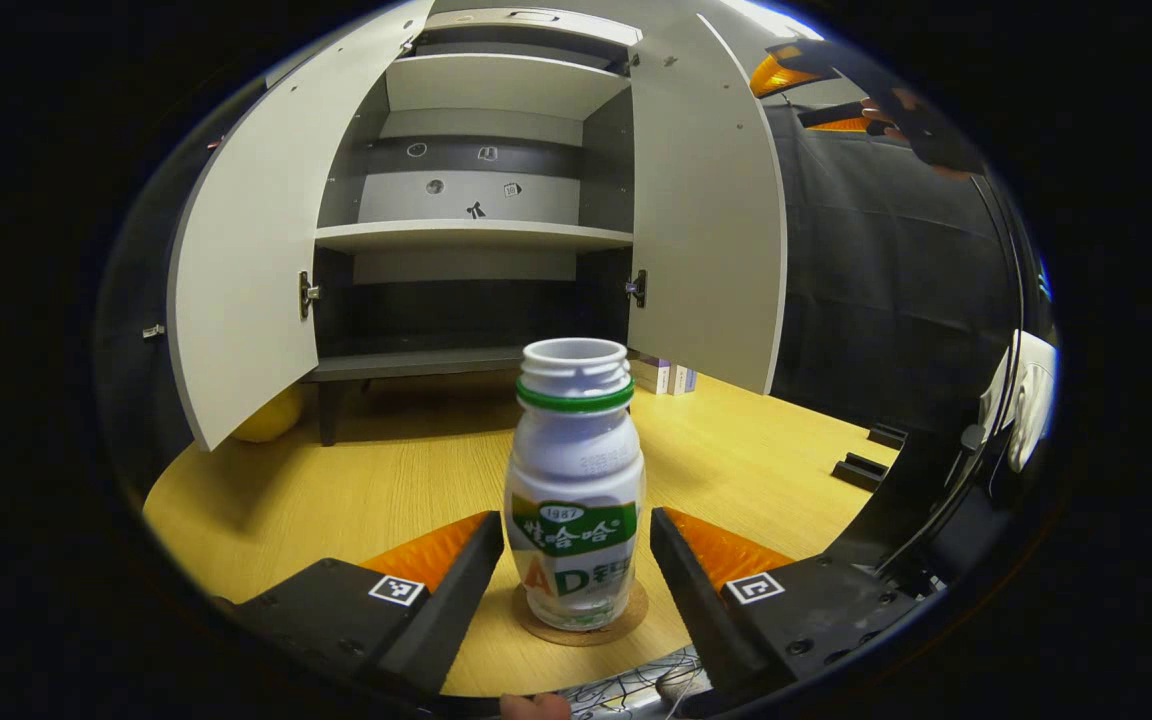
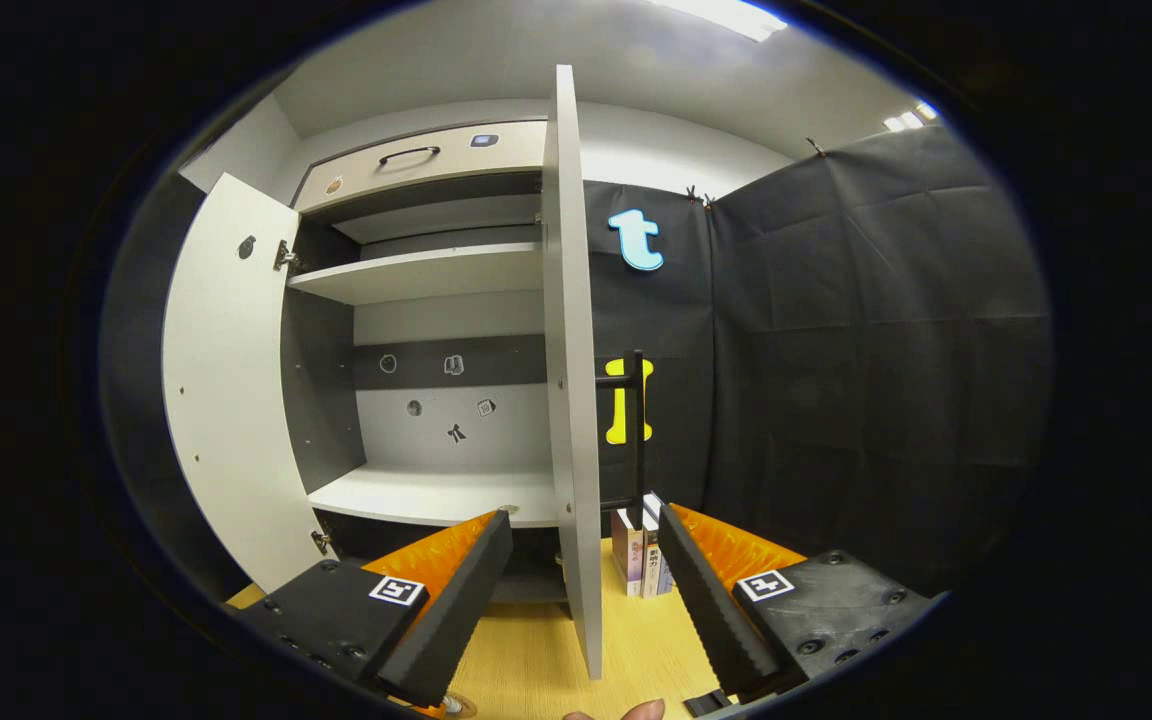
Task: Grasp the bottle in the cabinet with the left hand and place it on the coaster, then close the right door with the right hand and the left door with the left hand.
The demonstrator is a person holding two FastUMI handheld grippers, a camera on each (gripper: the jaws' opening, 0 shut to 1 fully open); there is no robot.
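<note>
A: Left gripper (image 1: 576, 560) at the bottom centre of the left gripper view, jaws apart, one finger each side of the bottle (image 1: 574, 490). Neither pad seems to press it, small gap on the right, left looks just about touching.

B: Bottle where?

A: Upright on the coaster (image 1: 581, 618), lower centre, on the table (image 1: 336, 500). Well out of the cabinet (image 1: 476, 240), which sits in the upper middle with shelves bare. So I judge the placing is done and the jaws are spread to let go.

B: Doors?

A: Both open. Left door (image 1: 236, 290) swung out at mid-left, right door (image 1: 711, 230) at upper right of centre. Neither closed yet.

B: Right gripper view?

A: Right gripper (image 2: 581, 590) at the bottom, jaws apart and holding nothing, with the right door (image 2: 568, 380) edge-on dead centre between the fingers. Probably lined up to push it shut, that's my guess. Can't tell whether it touches.

B: Anything one view adds?

A: The right gripper view gives the door's thin edge, and some books (image 2: 641, 555) behind it, lower centre. The left gripper view gives bottle and coaster, plus the other gripper (image 1: 816, 90) and hand far off at upper right.
</note>
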